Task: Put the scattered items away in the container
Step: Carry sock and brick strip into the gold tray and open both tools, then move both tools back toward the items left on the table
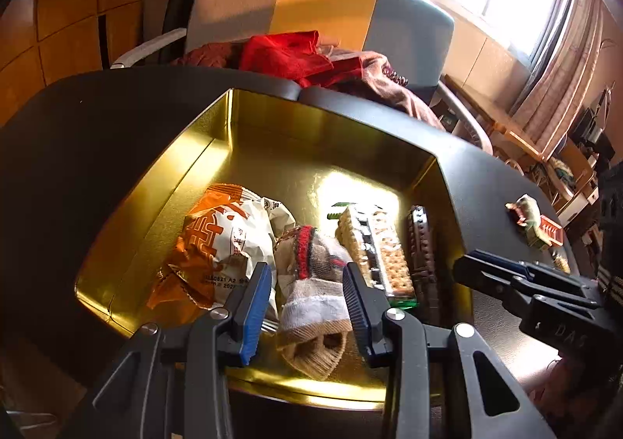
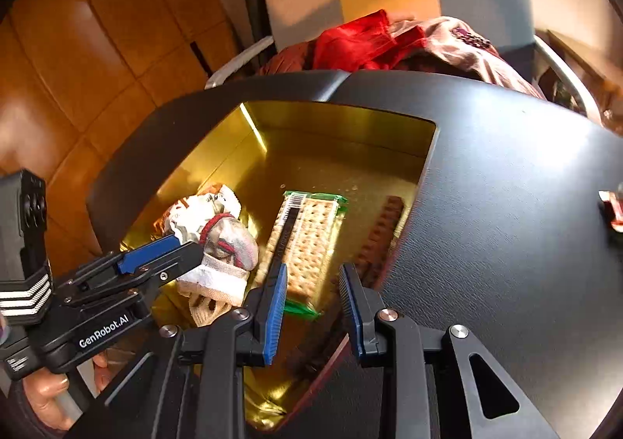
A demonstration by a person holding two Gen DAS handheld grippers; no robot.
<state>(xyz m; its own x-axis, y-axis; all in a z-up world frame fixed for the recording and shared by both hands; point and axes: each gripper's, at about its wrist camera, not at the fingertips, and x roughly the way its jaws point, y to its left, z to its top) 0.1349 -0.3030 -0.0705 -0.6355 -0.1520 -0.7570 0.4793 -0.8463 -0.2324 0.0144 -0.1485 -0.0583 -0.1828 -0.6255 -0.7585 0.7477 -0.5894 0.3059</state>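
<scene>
Left gripper [image 1: 307, 306] low centre of the left wrist view, jaws parted about halfway, astride a rolled sock [image 1: 311, 283]; pads look clear of the fabric on both sides, so not gripping, as far as can be told. Right gripper [image 2: 313, 306] low centre of its own view, jaws narrow but parted, nothing between the pads; beneath the gap lie the gold floor and the end of the cracker pack [image 2: 307, 244]

Container: gold-lined box [image 1: 272, 120] mid-frame, set on a black table [image 1: 78, 147]. Inside, left to right in the left wrist view: orange-and-white snack bag [image 1: 218, 240], the sock, cracker pack in clear wrap with green ends, a dark brown ridged bar [image 1: 420, 248] against the right wall

Step, by my reading: sock just placed, left jaws releasing. Still out on the table, right side of the left wrist view: a small figurine on a red block [image 1: 533, 221]. Next move likely calls for the right gripper to swing right, open wider and come down over that piece, its shape odd for a grip

Writing: "GenRobot.AI" on the left gripper's body, lower left of the right wrist view. Snack bag bears large stylised orange characters and a stamped code, partly hidden, ending "A2". Barcode on the cracker pack, unreadable
</scene>
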